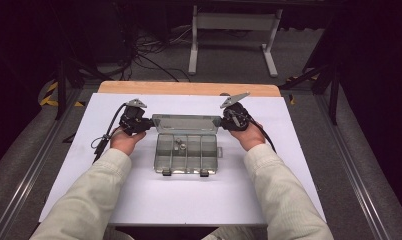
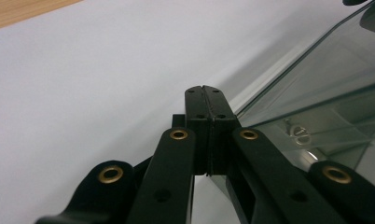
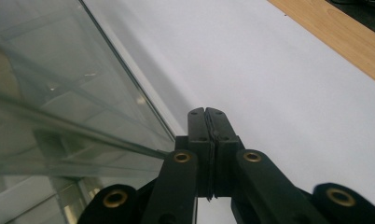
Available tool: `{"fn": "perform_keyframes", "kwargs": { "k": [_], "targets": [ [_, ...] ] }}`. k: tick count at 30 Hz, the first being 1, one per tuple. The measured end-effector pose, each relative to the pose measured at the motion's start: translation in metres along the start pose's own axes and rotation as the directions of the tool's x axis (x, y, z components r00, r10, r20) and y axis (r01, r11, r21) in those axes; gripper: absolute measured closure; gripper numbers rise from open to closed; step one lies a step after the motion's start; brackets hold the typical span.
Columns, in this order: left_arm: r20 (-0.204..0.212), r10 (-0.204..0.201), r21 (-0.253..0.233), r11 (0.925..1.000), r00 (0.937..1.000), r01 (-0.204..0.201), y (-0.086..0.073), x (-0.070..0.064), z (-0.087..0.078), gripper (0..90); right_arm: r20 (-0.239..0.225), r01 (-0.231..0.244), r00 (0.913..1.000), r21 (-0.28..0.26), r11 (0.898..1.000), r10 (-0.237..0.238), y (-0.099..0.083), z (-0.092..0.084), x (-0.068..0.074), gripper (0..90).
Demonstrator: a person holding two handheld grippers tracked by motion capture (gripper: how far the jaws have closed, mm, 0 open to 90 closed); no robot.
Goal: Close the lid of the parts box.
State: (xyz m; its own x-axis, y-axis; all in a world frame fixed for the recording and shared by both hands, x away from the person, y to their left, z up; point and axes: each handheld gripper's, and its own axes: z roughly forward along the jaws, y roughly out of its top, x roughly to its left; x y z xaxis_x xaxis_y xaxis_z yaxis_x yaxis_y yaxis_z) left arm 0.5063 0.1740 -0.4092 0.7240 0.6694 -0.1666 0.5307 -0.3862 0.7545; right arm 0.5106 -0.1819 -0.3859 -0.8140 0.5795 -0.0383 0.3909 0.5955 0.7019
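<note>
Lying between both closed hand-held grippers, left (image 1: 150,122) and right (image 1: 223,121), the clear box's (image 1: 186,152) raised lid (image 1: 186,124).

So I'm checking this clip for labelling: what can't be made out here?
- High view: the small parts in the clear box are too small to identify.
- Left gripper view: whether its shut fingers pinch the lid; the fingers hide the contact.
- Right gripper view: the box contents are blurred behind the lid.

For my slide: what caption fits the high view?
Both shut tongs, left and right, flank the open lid of a clear compartment box.
</note>
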Motion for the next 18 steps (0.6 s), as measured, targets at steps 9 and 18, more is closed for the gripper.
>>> {"fn": "perform_keyframes", "kwargs": {
  "k": [9,18],
  "targets": [
    [0.032,-0.007,0.007,1.0,0.9995,0.007,-0.003,-0.006,-0.011,89.5,-0.004,0.014,0.9999,-0.005,1.0,-0.014,-0.001,-0.012,0.011,88.9],
    [0.081,-0.008,0.02,0.9998,0.9967,0.006,-0.006,-0.012,-0.024,89.5,-0.028,0.015,0.9995,-0.012,1.0,-0.015,-0.005,-0.023,0.019,89.0]
  ]
}}
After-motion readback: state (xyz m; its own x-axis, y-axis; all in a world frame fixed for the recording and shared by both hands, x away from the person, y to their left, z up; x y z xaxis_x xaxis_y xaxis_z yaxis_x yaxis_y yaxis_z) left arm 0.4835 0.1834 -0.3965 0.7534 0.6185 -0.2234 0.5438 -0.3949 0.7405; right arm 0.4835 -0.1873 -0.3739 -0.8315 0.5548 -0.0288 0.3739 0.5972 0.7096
